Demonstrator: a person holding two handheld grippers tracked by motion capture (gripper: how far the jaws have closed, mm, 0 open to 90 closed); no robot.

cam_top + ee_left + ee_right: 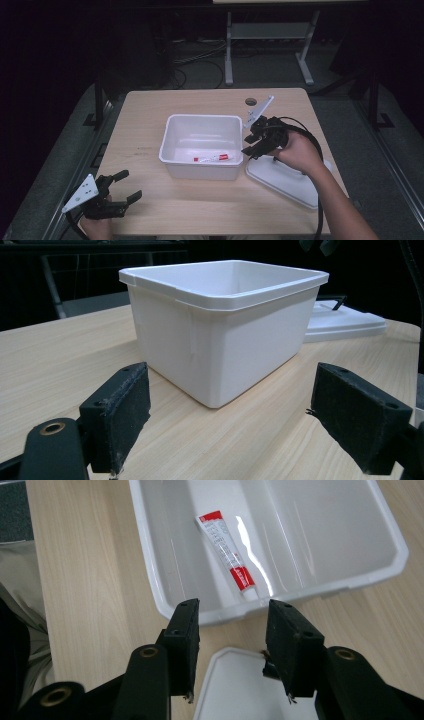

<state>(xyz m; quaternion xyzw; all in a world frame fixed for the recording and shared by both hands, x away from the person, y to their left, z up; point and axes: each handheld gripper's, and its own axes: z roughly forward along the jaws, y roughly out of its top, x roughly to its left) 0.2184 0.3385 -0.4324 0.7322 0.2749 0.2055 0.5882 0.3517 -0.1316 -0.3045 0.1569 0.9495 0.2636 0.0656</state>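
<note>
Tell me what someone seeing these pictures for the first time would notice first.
Probably the white bin in the middle of the wooden table, with a red and white tube lying on its bottom. Just right of it the right gripper hangs open above the flat white lid, while the left gripper rests open near the table's front left corner.

Wooden table [150,130]; grey desk frame [270,35] behind.

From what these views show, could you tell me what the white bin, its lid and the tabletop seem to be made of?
The bin looks like thin glossy plastic: smooth moulded walls with light streaks inside. The lid seems the same white plastic, with a moulded rim. The table shows pale wood grain with a matte finish, possibly laminate rather than solid wood.
</note>
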